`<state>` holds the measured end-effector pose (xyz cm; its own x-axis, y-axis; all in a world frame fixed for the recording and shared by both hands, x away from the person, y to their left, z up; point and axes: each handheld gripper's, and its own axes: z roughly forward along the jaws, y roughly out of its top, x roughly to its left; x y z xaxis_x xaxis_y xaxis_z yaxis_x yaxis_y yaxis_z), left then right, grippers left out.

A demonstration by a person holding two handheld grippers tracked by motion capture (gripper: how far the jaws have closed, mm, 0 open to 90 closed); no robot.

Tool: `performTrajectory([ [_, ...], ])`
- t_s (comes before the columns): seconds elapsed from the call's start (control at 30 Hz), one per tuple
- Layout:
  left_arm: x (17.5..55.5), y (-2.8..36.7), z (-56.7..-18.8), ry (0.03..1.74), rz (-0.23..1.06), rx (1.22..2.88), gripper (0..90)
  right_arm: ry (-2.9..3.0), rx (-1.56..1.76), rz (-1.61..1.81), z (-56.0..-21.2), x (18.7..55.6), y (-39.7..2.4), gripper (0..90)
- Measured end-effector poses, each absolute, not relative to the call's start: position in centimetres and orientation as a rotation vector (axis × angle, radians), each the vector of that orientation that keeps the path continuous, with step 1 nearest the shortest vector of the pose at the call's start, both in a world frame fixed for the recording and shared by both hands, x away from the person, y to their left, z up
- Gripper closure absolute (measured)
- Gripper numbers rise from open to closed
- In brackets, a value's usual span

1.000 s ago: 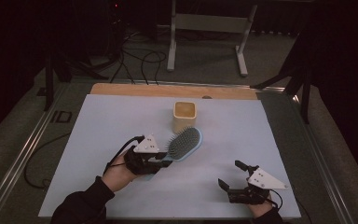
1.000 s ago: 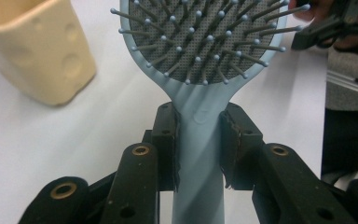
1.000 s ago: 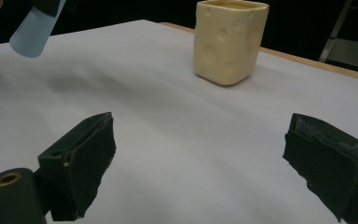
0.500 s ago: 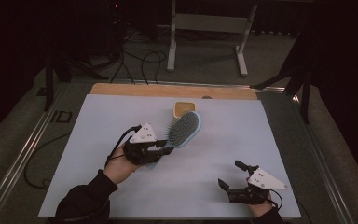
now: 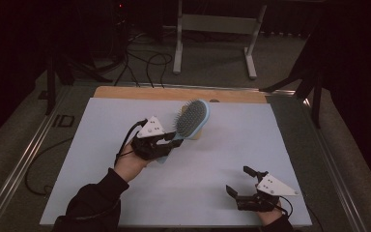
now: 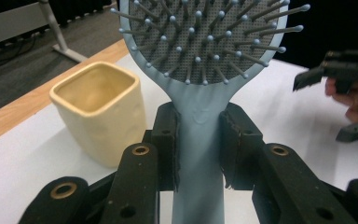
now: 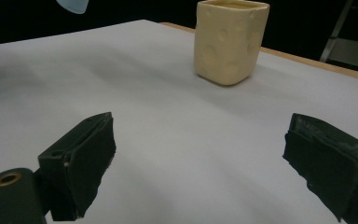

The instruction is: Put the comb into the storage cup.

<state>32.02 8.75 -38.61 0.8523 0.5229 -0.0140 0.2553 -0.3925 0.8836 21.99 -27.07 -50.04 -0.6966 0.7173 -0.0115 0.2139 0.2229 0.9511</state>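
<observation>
— Hairbrush [image 6: 200, 140] handle clamped between my left gripper [image 5: 171, 141] jaws, bristles up, above the white worktop [image 5: 232, 145], just in front of the cream cup [image 6: 100, 109].

— And the right gripper [image 5: 244, 186]?

— My jaws stand wide apart, nothing between them, low over the worktop's near edge.

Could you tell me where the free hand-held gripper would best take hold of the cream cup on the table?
Probably across two opposite flat walls of the cream cup, approaching level from its open side. It stands upright, square-sided with rounded corners, so flat pads seat well. The right hand-held gripper is open and faces it already.
</observation>
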Motion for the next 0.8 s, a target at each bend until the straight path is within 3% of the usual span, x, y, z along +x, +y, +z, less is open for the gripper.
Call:
performTrajectory([
  [0.8, 35.3, 6.7, -37.9, 0.663, 0.373, 1.855, 70.3, 2.047, 0.852, 1.487, -50.0, 22.0, -27.1, 8.7],
])
